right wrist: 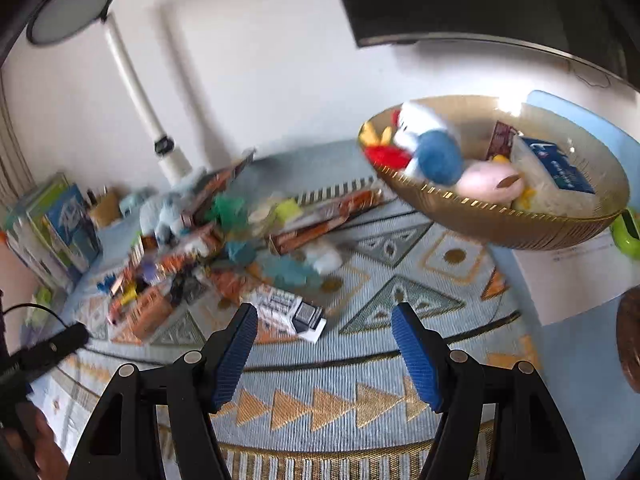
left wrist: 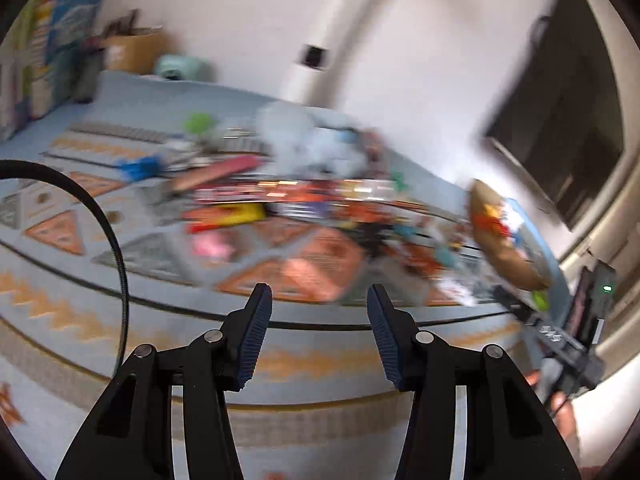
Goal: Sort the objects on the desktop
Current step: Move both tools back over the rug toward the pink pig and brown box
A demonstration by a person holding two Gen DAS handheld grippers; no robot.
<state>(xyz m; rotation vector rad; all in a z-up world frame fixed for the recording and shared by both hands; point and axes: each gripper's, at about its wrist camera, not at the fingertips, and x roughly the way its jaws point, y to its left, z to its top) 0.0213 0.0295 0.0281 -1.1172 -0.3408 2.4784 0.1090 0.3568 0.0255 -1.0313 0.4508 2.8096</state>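
Observation:
A pile of mixed small objects (right wrist: 224,248), toys, snack packets and cards, lies on the patterned blue tablecloth (right wrist: 360,360). It shows blurred in the left wrist view (left wrist: 304,208). A gold-brown bowl (right wrist: 500,216) at the right holds a blue-and-white plush (right wrist: 432,152), a pink toy and a white packet. The bowl shows at the right edge of the left wrist view (left wrist: 508,256). My left gripper (left wrist: 320,300) is open and empty above the table's near edge. My right gripper (right wrist: 325,320) is open and empty, short of a white printed packet (right wrist: 288,312).
Boxes and books (right wrist: 60,224) stand at the far left by the wall. A white lamp pole (right wrist: 136,84) rises behind the pile. A dark monitor (right wrist: 480,0) hangs at the upper right. A green object (right wrist: 628,236) sits right of the bowl.

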